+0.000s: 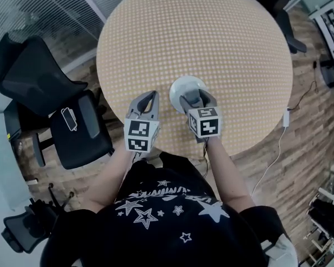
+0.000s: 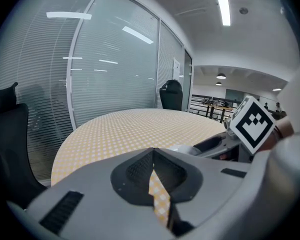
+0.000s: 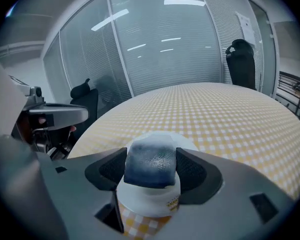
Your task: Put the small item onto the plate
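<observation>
A small dark blue-grey item (image 3: 150, 166) sits pinched between the pads of my right gripper (image 3: 151, 151), which is shut on it. Directly under it lies a white plate (image 3: 157, 206), and the item looks to be just above or touching the plate's surface. In the head view the plate (image 1: 183, 84) is near the table's front edge, and the right gripper (image 1: 193, 100) covers its near side and hides the item. My left gripper (image 1: 151, 97) hovers just left of the plate, shut with nothing in it (image 2: 152, 154).
The round table (image 1: 211, 26) has a yellow checked cloth. A black office chair (image 1: 44, 77) stands at its left and another chair (image 1: 284, 7) at the far right. A white cable (image 1: 277, 146) runs across the wooden floor on the right.
</observation>
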Motion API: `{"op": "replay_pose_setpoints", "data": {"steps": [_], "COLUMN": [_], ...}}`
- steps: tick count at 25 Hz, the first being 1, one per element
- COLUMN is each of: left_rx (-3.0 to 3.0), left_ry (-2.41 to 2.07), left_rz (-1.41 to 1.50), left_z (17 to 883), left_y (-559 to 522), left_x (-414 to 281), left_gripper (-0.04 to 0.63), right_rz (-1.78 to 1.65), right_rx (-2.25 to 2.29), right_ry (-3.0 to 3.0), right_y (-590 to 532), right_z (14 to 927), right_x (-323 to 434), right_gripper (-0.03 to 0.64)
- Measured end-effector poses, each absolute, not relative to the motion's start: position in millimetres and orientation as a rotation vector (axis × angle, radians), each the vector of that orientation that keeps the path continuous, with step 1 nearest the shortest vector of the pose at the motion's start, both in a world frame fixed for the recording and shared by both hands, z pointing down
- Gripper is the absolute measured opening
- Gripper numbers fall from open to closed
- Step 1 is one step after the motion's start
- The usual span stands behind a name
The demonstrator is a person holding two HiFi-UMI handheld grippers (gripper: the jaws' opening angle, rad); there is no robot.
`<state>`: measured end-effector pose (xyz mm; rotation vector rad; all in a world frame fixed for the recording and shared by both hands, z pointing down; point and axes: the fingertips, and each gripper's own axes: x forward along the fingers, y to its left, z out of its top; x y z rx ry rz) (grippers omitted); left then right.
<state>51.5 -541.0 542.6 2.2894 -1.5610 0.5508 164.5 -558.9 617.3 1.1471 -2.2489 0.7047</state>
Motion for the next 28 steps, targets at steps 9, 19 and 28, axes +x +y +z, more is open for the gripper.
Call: {"op": "replay_pose_setpoints", "data": {"steps": [9,19,28], "left_rx": [2.269,2.264,2.315], "left_ry": [-1.544,-1.54,-1.504], "left_rz": [0.553,0.531,0.514], "left_z": [552,552,544], "left_y": [-531,-518,-496], "left_x": [57,40,19], "left_gripper": [0.0,0.0,0.0], "right_rz": [0.678,0.664,0.525], "right_rx": [1.128,1.144,1.249], "right_ry": [-2.122,-2.058,-2.031], "right_y": [-551,-552,-547], "right_z": [638,645,636], "right_x": [165,159,166], "right_gripper": [0.299,0.299,0.301]}}
